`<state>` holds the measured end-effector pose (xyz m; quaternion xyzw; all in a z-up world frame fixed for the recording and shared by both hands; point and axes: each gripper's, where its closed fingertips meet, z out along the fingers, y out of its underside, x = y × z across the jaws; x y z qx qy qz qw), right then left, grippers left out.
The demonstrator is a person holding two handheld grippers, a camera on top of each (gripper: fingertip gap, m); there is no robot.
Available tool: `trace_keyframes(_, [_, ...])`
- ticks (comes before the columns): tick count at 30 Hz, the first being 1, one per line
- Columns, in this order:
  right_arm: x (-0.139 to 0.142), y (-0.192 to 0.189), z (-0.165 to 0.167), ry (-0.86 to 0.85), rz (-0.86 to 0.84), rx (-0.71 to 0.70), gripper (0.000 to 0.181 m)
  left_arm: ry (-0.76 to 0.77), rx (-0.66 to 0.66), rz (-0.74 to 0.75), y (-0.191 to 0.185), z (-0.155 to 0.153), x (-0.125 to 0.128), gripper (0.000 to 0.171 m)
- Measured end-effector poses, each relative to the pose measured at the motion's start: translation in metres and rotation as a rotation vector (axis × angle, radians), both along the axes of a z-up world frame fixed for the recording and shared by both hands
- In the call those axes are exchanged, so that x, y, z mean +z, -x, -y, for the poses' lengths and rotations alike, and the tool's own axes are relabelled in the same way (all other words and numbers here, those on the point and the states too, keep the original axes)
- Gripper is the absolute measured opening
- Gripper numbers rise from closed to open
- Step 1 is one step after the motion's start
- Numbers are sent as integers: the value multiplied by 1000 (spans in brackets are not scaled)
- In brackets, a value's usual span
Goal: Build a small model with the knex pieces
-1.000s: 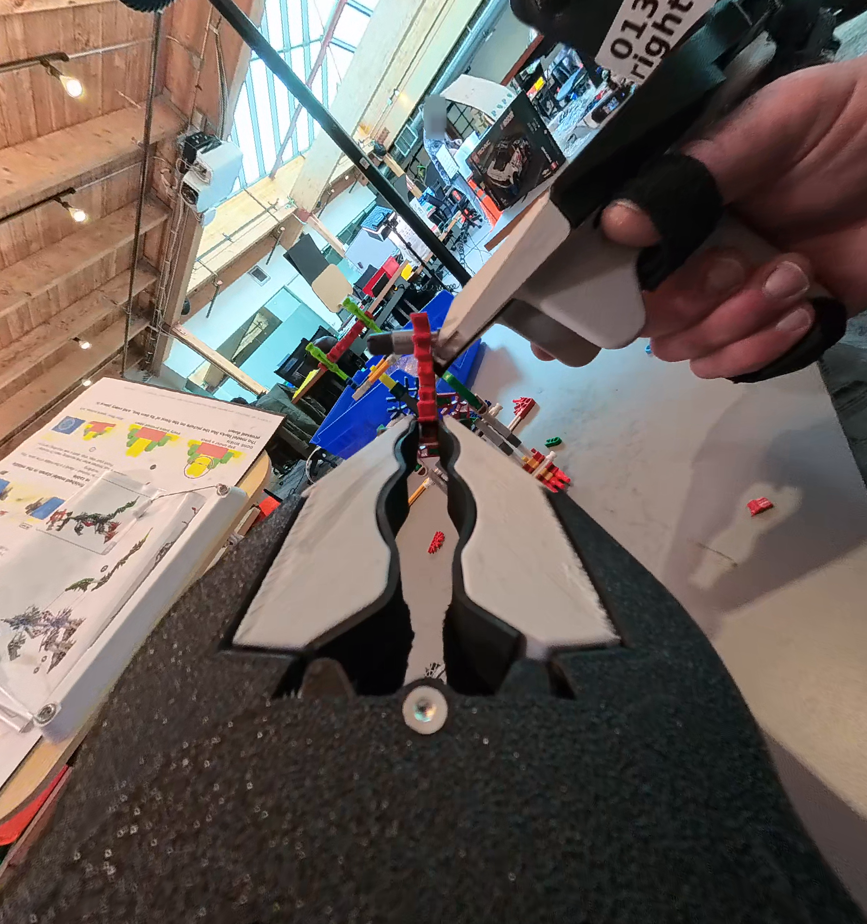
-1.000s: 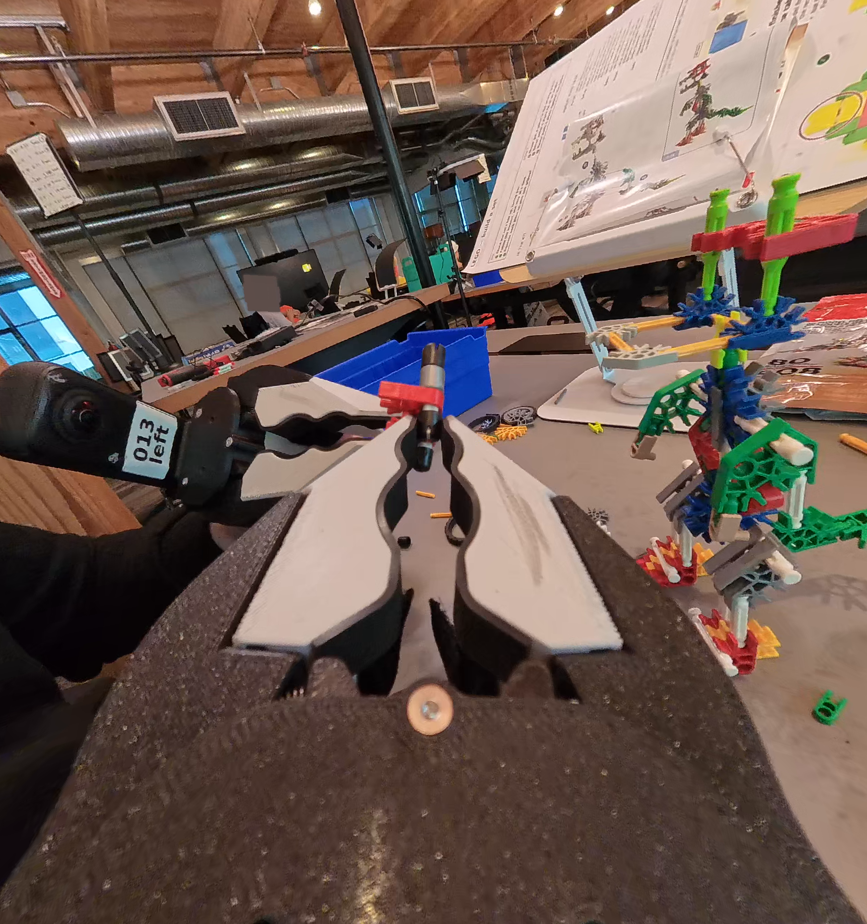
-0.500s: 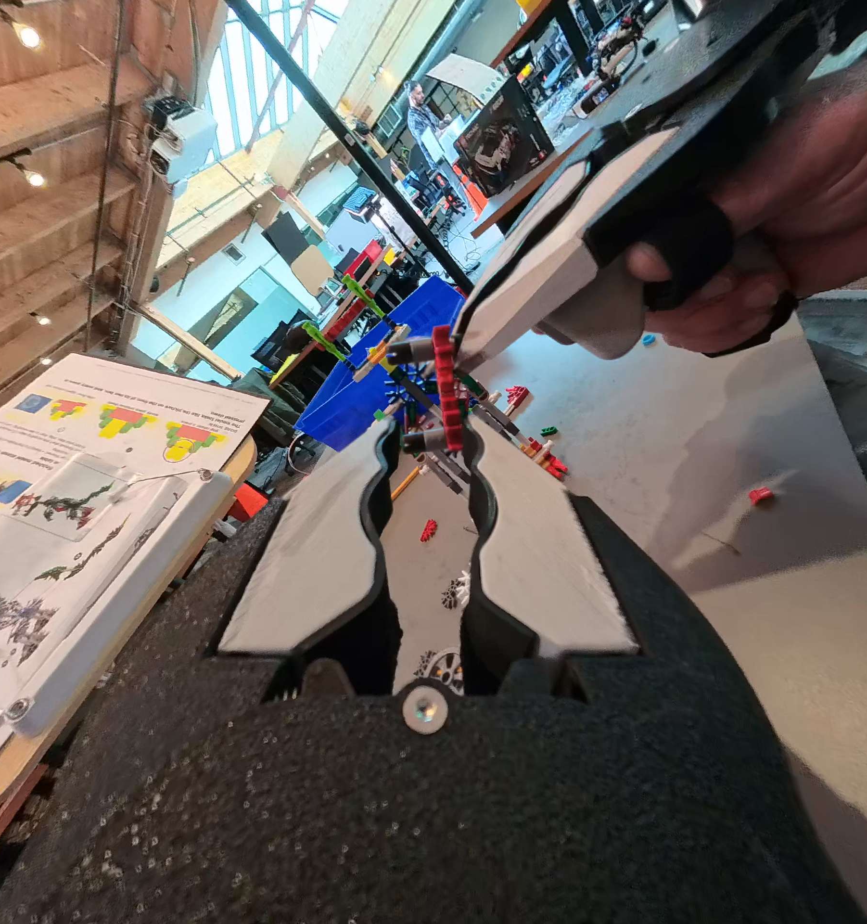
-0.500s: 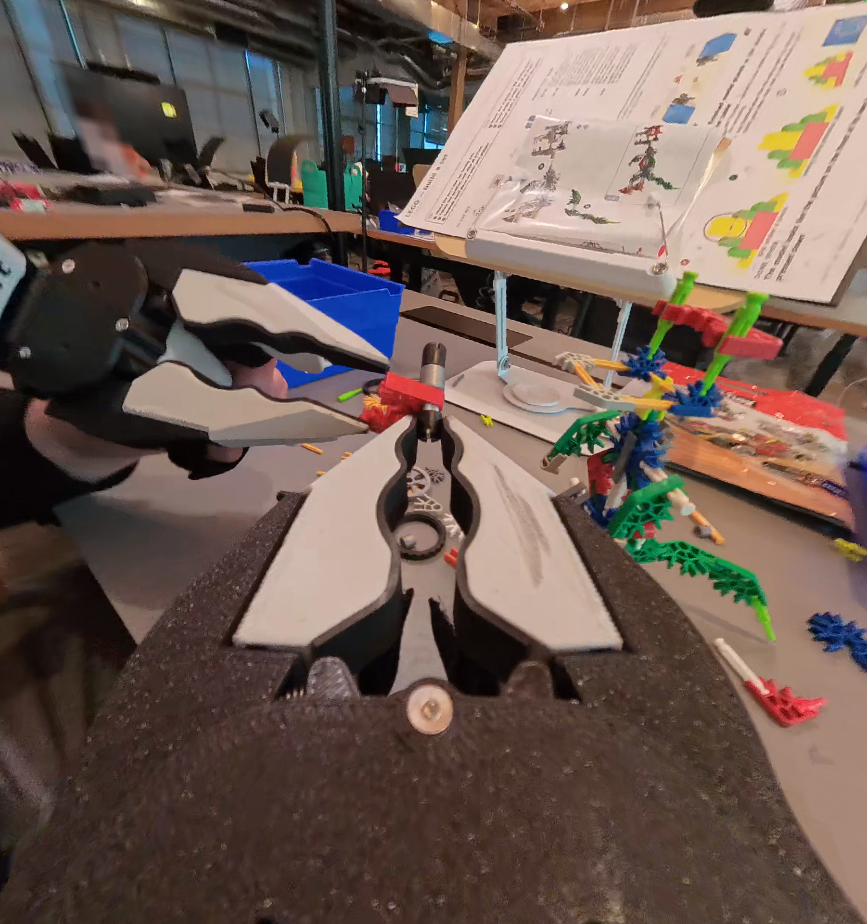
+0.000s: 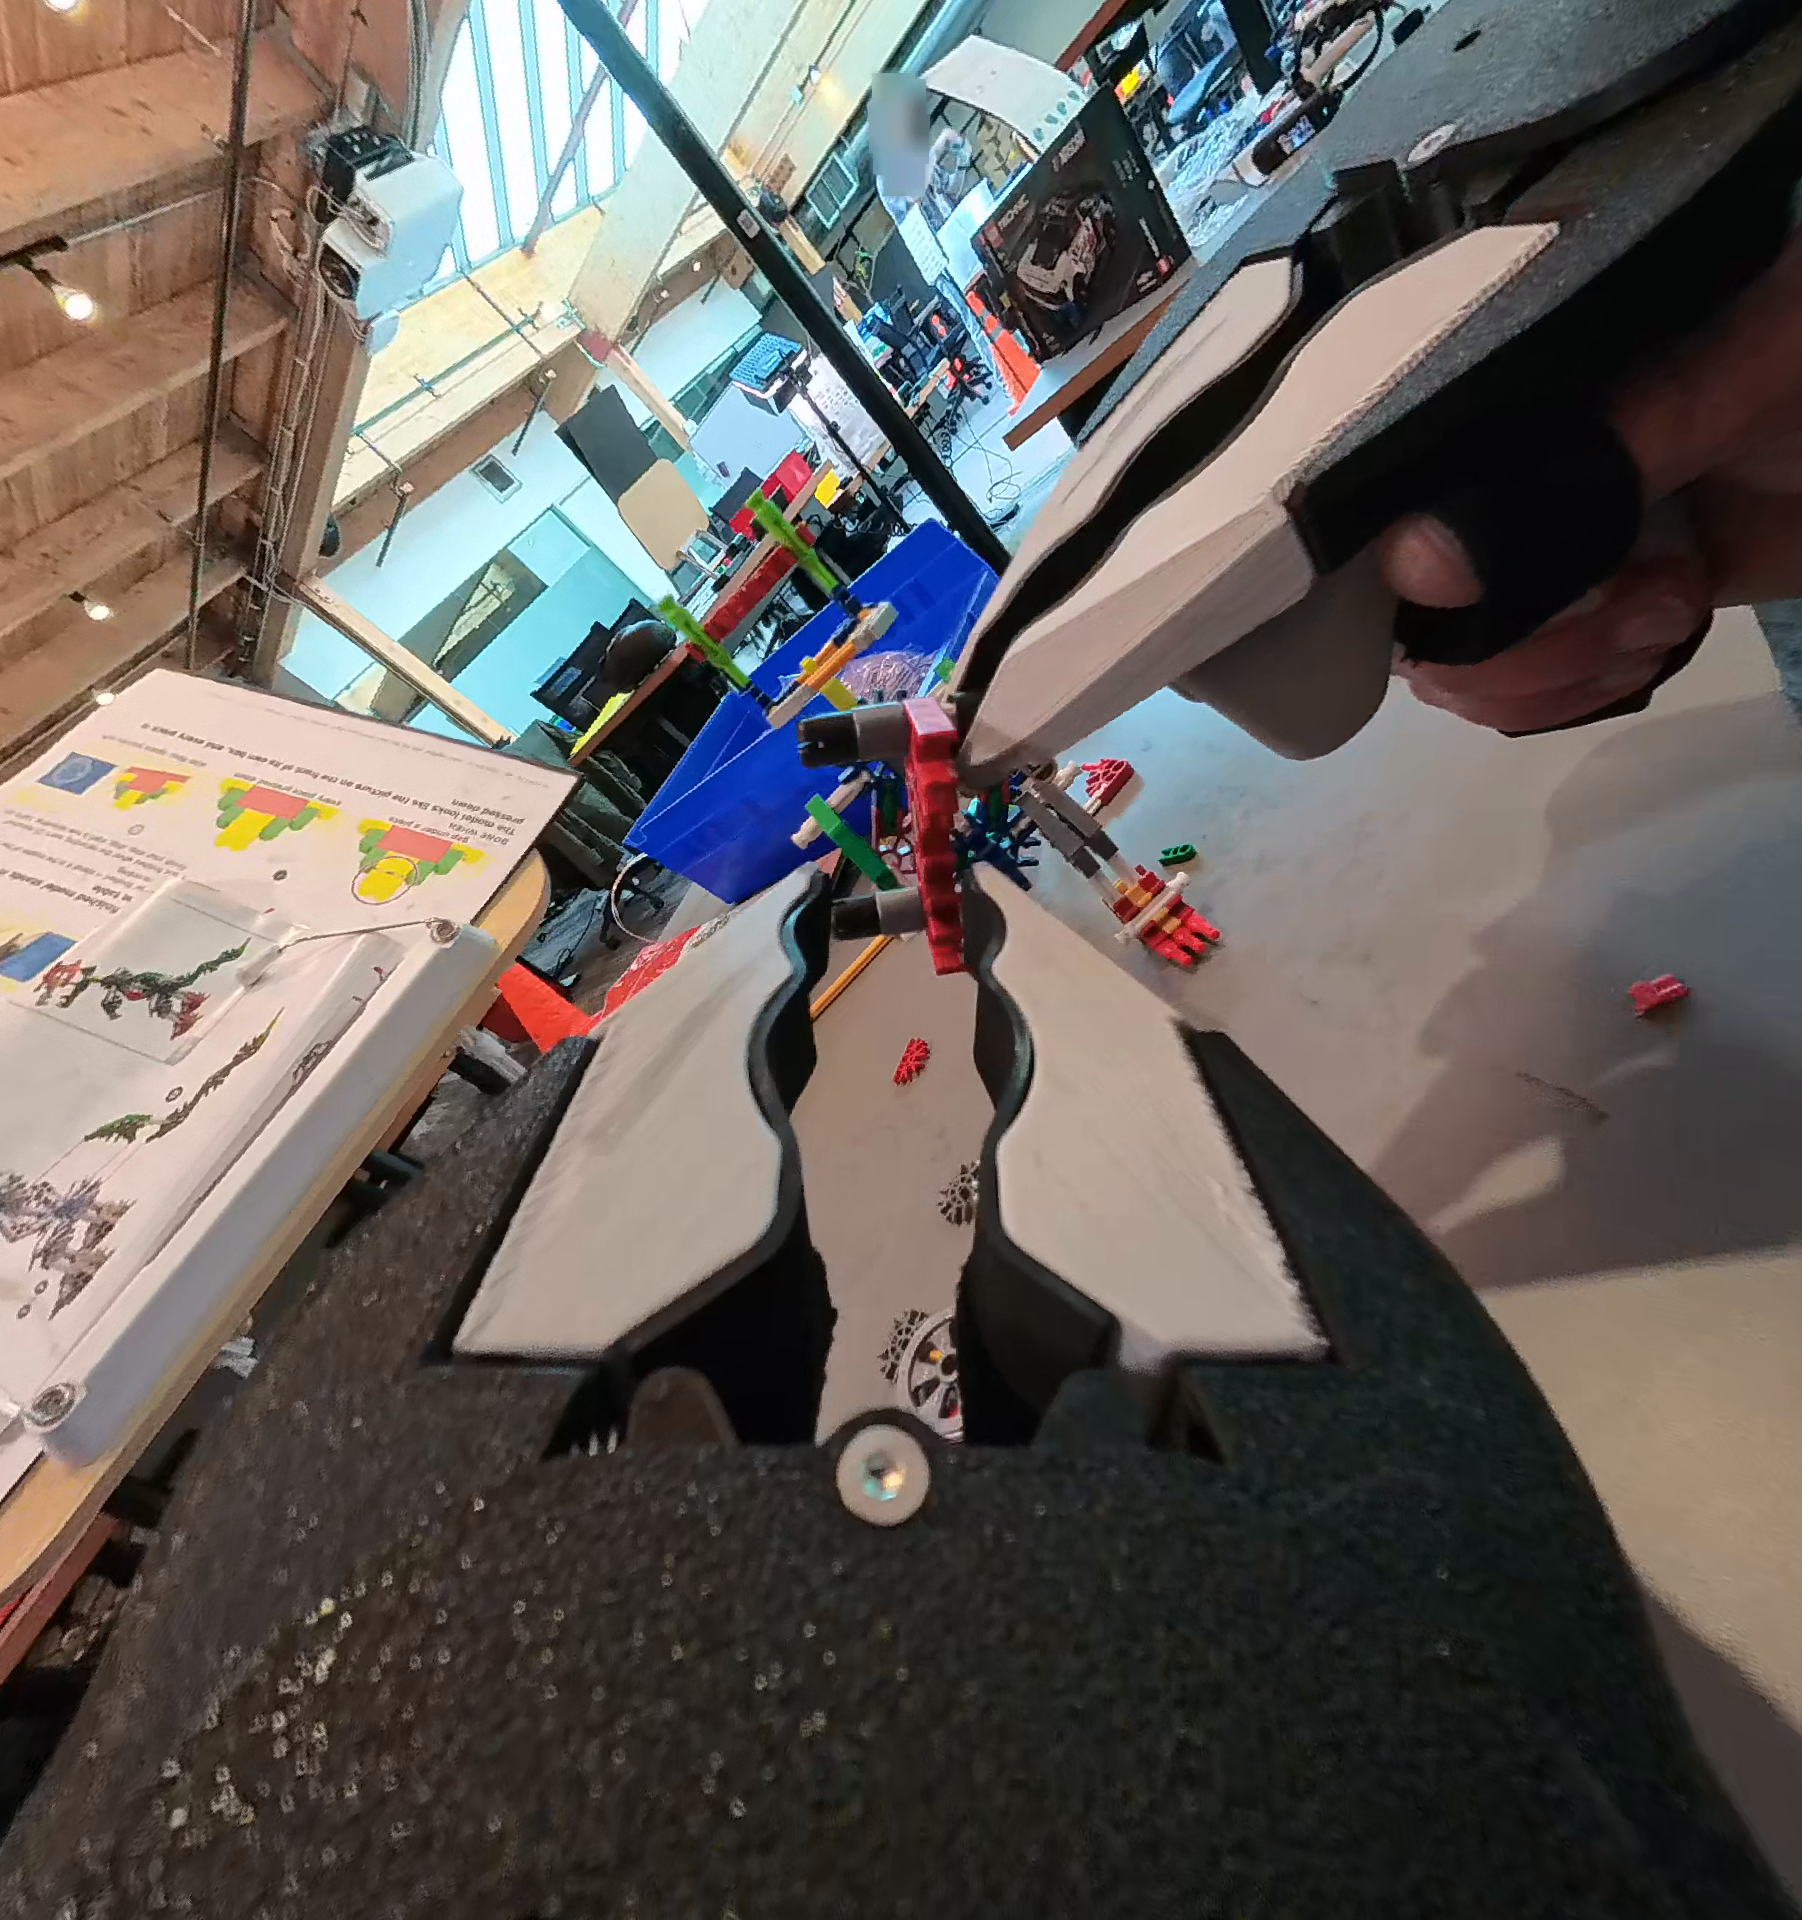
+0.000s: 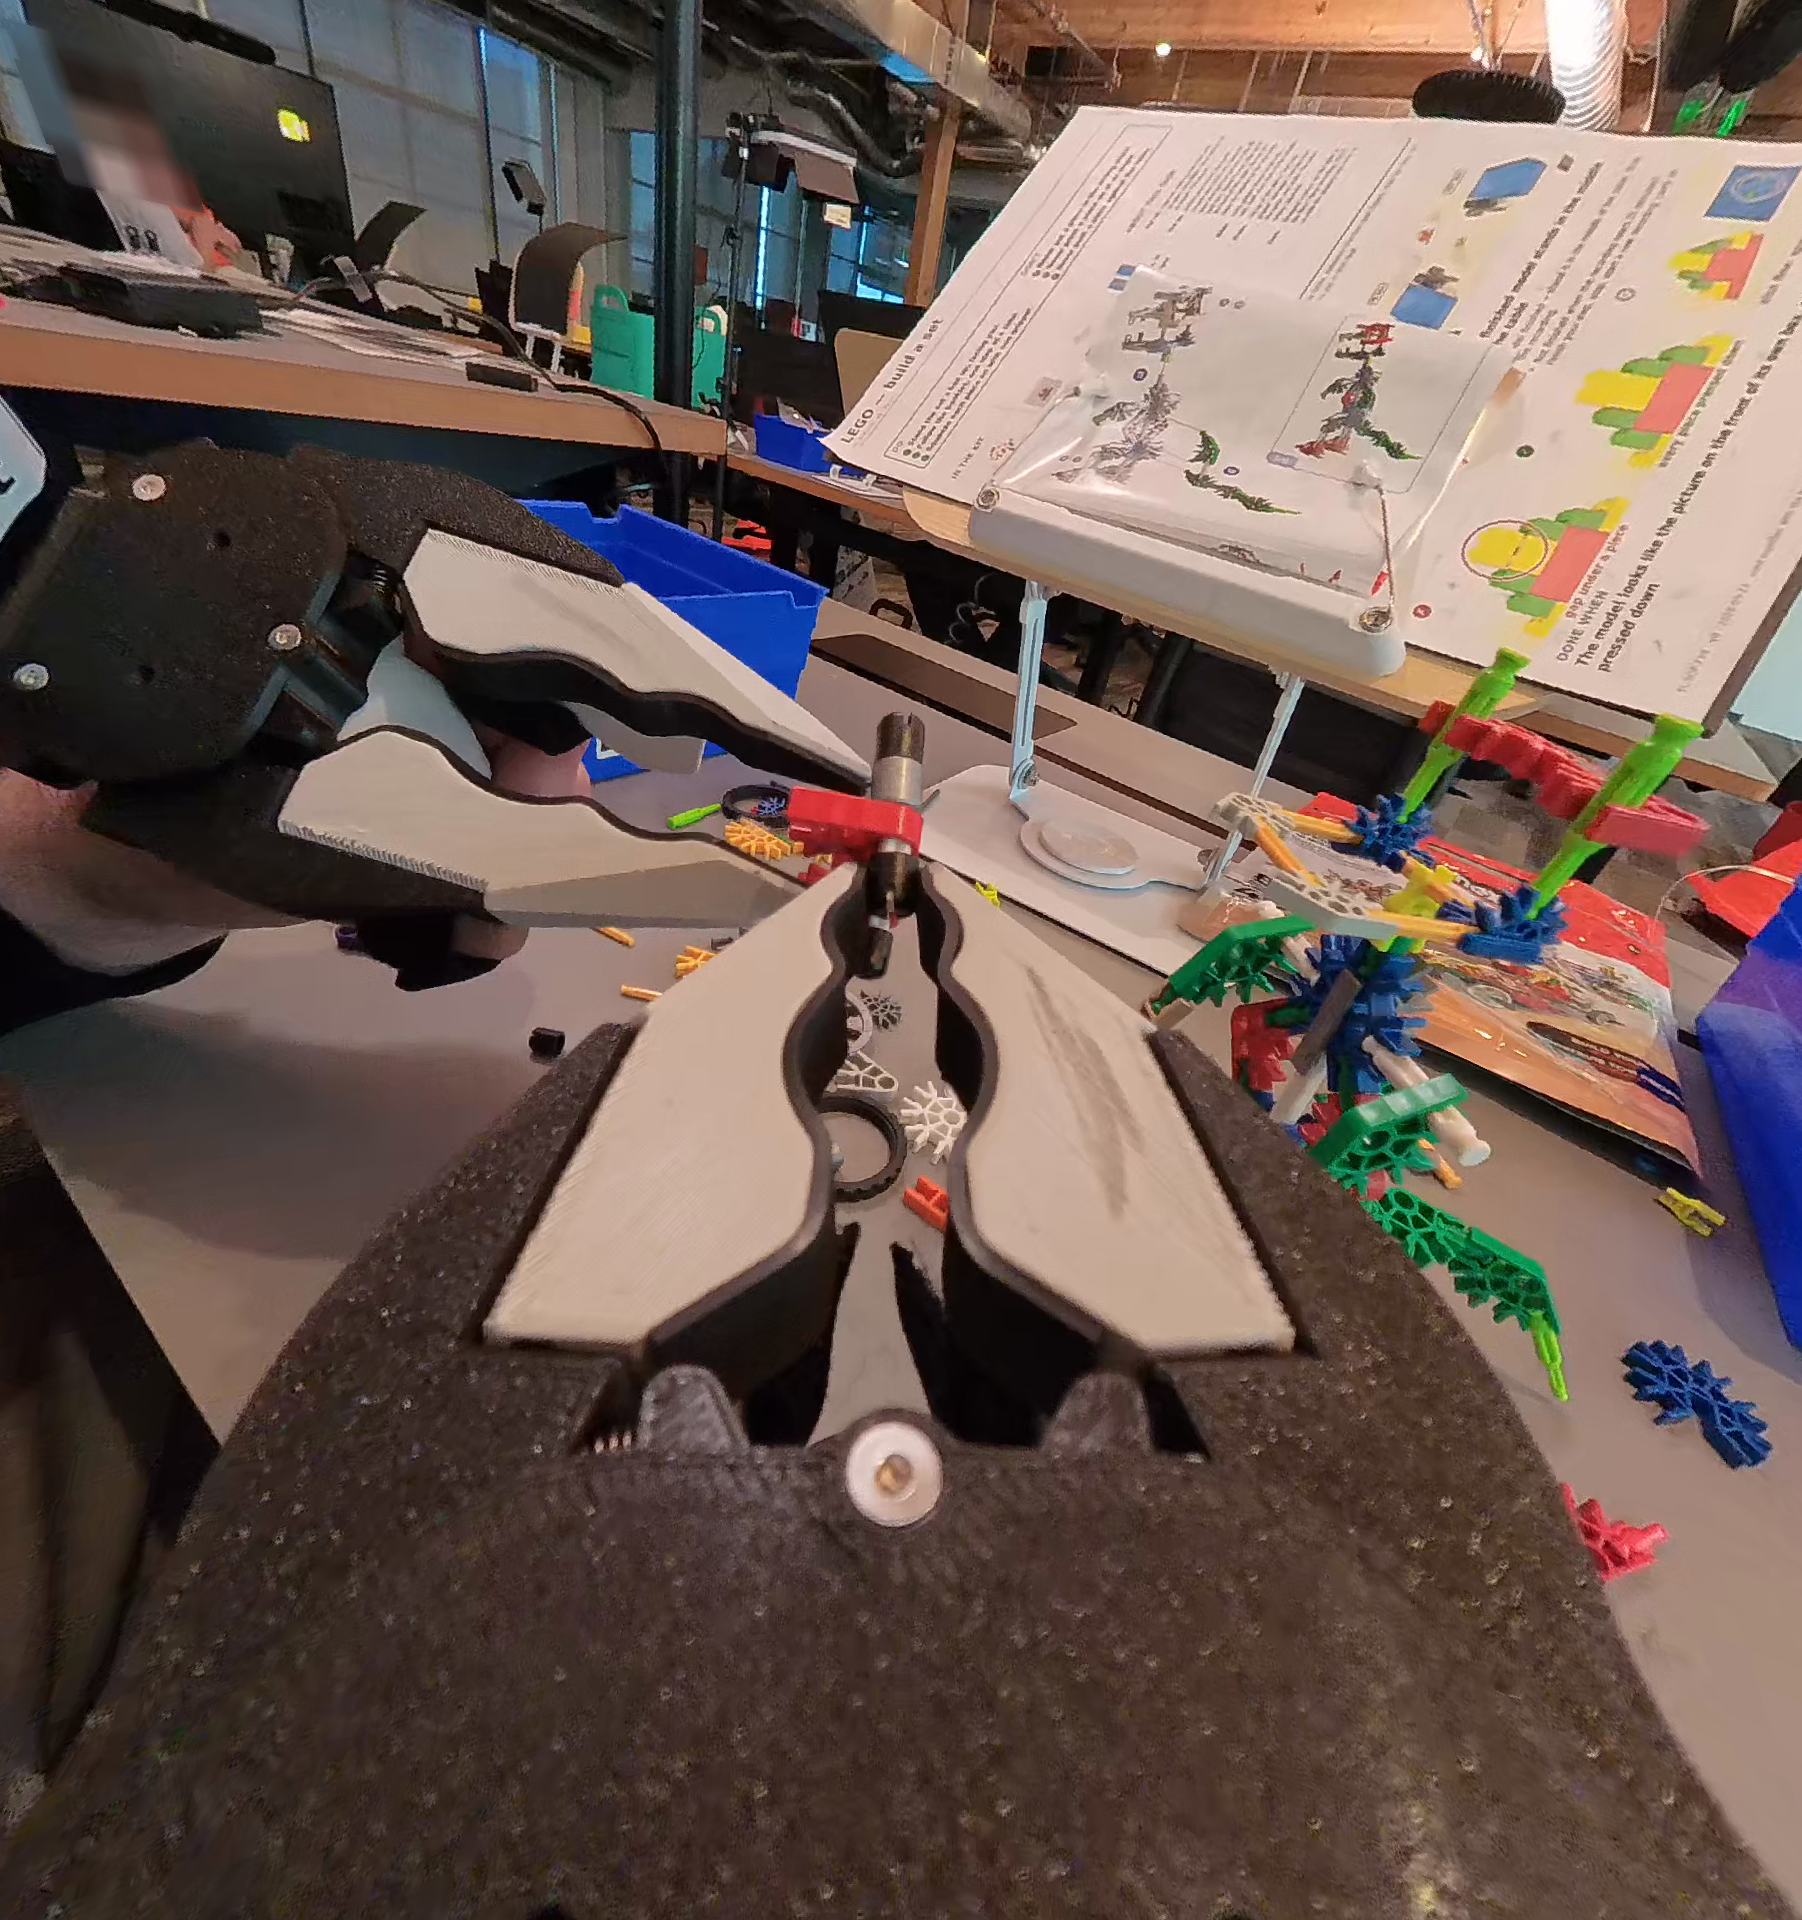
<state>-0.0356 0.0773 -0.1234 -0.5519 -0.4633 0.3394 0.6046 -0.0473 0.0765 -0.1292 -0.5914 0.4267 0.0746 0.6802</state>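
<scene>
A short red beam carries a grey and black pin through one end. My right gripper is shut on the lower part of that pin and holds the piece above the grey table. My left gripper comes in from the left, open, its jaws above and below the beam's free end. In the left wrist view the left gripper is open, the red beam rests against its right finger, and the right gripper reaches in from the upper right.
A colourful rod-and-connector model stands right of the grippers. An instruction sheet on a white stand rises behind it. A blue bin sits at the back, another at the right edge. Loose pieces and a black ring lie on the table.
My left gripper, shut on the red beam a second ago, has opened and let it go. My right gripper keeps hold of the pin and has turned toward the model.
</scene>
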Motion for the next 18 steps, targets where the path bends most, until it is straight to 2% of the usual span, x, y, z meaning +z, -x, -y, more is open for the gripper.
trace_keyframes(18, [1, 11, -1, -23, 6, -5, 7, 24, 9, 82, 12, -2, 1, 26])
